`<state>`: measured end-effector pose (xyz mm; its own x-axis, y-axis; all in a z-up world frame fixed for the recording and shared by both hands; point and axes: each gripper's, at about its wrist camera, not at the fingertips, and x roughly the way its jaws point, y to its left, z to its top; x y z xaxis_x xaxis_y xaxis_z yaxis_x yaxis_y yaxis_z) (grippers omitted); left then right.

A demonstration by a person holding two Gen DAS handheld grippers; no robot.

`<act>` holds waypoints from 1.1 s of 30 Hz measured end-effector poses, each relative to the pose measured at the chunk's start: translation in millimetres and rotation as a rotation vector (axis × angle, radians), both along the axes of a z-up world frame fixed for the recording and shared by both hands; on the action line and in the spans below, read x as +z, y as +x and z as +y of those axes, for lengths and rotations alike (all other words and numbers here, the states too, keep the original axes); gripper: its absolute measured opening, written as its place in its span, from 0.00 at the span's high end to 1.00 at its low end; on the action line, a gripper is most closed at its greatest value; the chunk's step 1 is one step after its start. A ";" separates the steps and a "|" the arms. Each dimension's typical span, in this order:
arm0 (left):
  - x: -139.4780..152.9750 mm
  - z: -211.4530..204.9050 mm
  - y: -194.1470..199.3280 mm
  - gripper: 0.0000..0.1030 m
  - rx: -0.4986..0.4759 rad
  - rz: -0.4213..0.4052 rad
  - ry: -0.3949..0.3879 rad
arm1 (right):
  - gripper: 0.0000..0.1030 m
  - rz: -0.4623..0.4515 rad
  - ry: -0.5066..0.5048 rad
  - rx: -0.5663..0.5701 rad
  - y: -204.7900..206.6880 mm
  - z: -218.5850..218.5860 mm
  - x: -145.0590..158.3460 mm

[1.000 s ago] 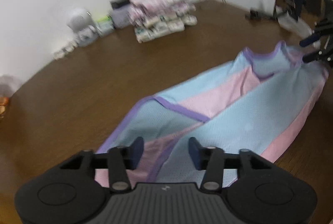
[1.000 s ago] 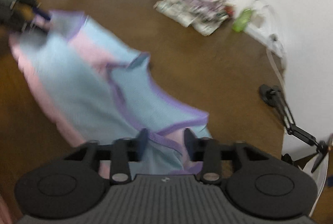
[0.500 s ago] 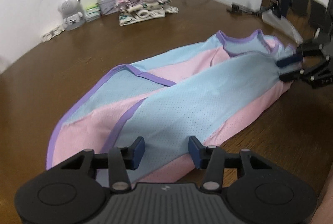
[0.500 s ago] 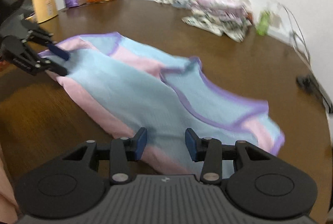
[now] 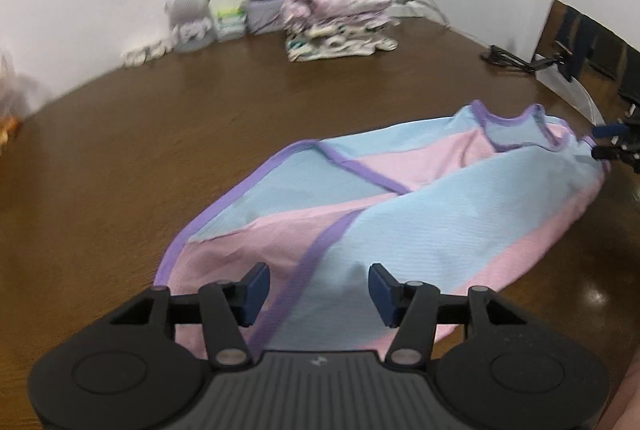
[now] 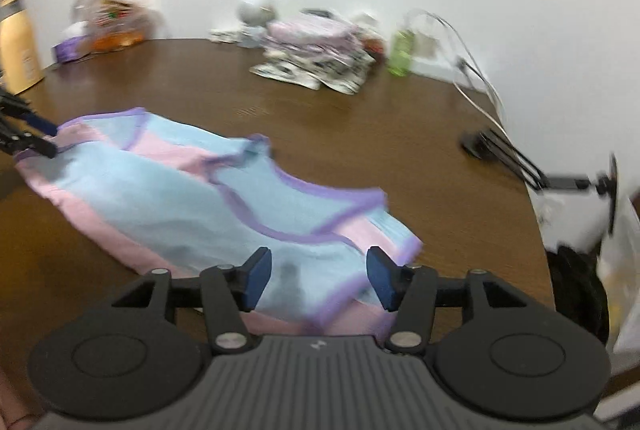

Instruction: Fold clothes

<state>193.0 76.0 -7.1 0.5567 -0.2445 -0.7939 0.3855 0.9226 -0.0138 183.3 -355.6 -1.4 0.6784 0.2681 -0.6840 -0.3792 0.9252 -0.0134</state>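
Both claws, the left gripper and the right gripper, hang spread over opposite ends of the folded shirt on the table.

The table is dark brown wood with a smooth, semi-glossy finish that catches a small light glint. On it the garment is thin cloth in pale blue and pink with purple binding, its weave finely ribbed or perforated, matt. The left gripper has a matt black plastic body with ribbed grip, small metal pivot pins, and fingers faced in dark blue pads, possibly rubber. The stack of folded clothes looks like soft printed fabric
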 end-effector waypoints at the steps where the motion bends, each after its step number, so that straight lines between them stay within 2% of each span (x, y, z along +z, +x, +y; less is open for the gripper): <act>1: -2.2 1.9 4.3 0.48 0.000 0.015 -0.005 | 0.48 0.026 0.009 -0.028 4.8 -4.3 -4.3; 4: -8.0 1.8 10.3 0.50 -0.023 0.044 -0.007 | 0.51 0.074 0.054 -0.032 9.8 -11.0 -13.4; 5: -10.2 0.4 10.9 0.54 -0.034 0.054 -0.001 | 0.59 0.086 0.066 -0.021 9.6 -10.7 -15.3; 6: -11.3 -1.6 10.3 0.61 -0.037 0.056 0.013 | 0.72 0.093 0.068 -0.007 9.7 -9.2 -16.6; 7: -10.9 -3.7 8.9 0.82 -0.038 0.047 0.031 | 0.78 0.095 0.058 0.006 8.6 -5.7 -17.6; 8: -10.1 -5.4 6.8 0.98 -0.040 0.043 0.041 | 0.91 0.095 0.046 0.019 7.3 -1.8 -18.7; 9: -8.8 -6.6 4.0 0.99 -0.041 0.044 0.042 | 0.97 0.093 0.033 0.026 6.3 1.8 -18.9; 18: 8.8 -7.2 -35.7 0.99 -0.070 -0.007 0.068 | 0.98 0.070 0.040 0.069 -25.9 -5.7 5.6; 26: 6.5 -6.6 -37.4 0.97 -0.076 -0.010 0.078 | 0.98 0.088 0.036 0.048 -32.5 -12.6 0.7; 29: 3.2 -9.7 -35.1 0.90 -0.076 -0.017 0.080 | 0.96 0.108 0.024 0.034 -25.7 -11.2 -8.9; 31: 4.9 -10.3 -37.0 0.79 -0.072 -0.033 0.073 | 0.88 0.112 0.038 0.021 -25.7 -13.6 -10.3; 32: 6.9 -10.4 -38.9 0.74 -0.067 -0.046 0.073 | 0.75 0.101 0.046 0.009 -28.1 -16.5 -8.6; 33: 10.2 -10.4 -41.9 0.64 -0.061 -0.064 0.074 | 0.59 0.088 0.053 -0.004 -30.9 -19.6 -6.4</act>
